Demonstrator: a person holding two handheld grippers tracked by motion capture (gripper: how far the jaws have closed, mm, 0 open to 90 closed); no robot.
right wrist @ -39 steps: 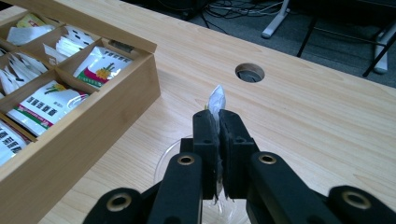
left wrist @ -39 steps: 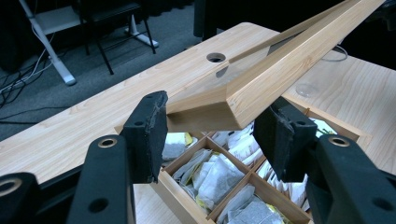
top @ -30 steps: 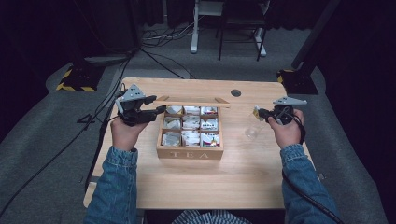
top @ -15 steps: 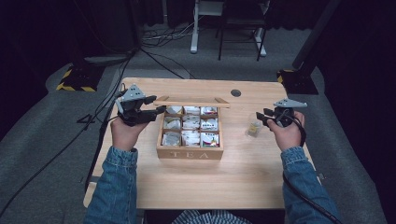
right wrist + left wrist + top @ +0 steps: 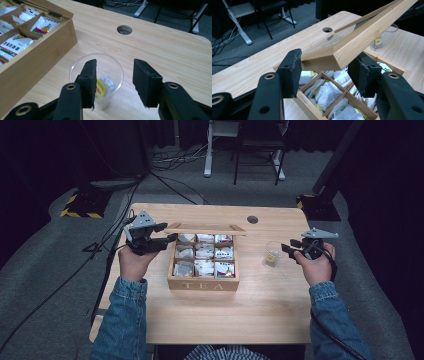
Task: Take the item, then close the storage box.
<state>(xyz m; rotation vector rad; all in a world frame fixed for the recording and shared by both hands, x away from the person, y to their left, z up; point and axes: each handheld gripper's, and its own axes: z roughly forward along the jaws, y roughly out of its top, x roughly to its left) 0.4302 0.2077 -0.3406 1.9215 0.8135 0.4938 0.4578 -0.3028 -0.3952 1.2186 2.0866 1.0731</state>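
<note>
Now the left gripper (image 5: 325,72) holds up the lid (image 5: 362,35) of the wooden box (image 5: 203,281) marked "TEA", over its compartments of tea bags (image 5: 329,93). Just beside the box, a clear cup (image 5: 96,77) holds a yellow-tagged tea bag (image 5: 101,87); above it, the right gripper's (image 5: 115,82) jaws have just been opening, nothing between them.

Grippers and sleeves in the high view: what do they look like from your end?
Both the left gripper and the right gripper are black, two-jawed, each topped by a grey three-cornered plate. A black cable trails from the right one. The jaw pads are flat, black and rectangular. Both sleeves are blue denim.
</note>
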